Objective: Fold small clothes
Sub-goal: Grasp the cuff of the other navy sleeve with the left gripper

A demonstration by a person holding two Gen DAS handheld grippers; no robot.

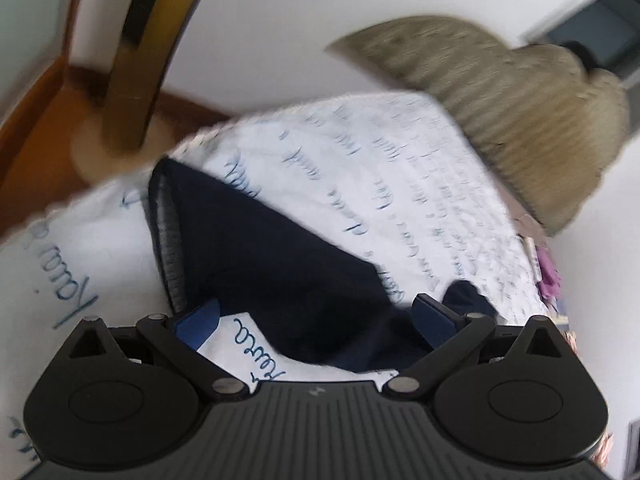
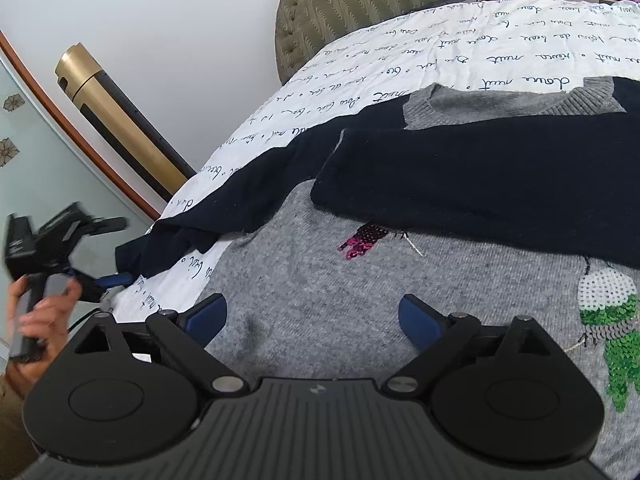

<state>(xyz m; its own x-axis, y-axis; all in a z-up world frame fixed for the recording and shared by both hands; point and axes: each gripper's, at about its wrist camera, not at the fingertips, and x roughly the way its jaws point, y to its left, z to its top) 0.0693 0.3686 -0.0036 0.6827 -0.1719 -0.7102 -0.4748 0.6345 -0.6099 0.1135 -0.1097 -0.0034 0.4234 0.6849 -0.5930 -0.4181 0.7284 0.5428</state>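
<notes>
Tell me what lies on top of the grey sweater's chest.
A dark navy sleeve is folded across the grey sweater, below its collar. Whatever decoration sits beneath the sleeve is covered; only sequin patches show below it.

A soft, matt grey knit sweater (image 2: 320,280) with glossy sequin patches (image 2: 608,320) lies on crinkled printed cotton bedding (image 2: 360,80), below a quilted fabric headboard (image 2: 360,0).

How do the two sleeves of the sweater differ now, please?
The right sleeve lies folded flat across the grey body, while the left sleeve stretches outward over the bed sheet. The right sleeve looks smooth; the left sleeve is bunched at its end. Both are dark navy knit.
</notes>
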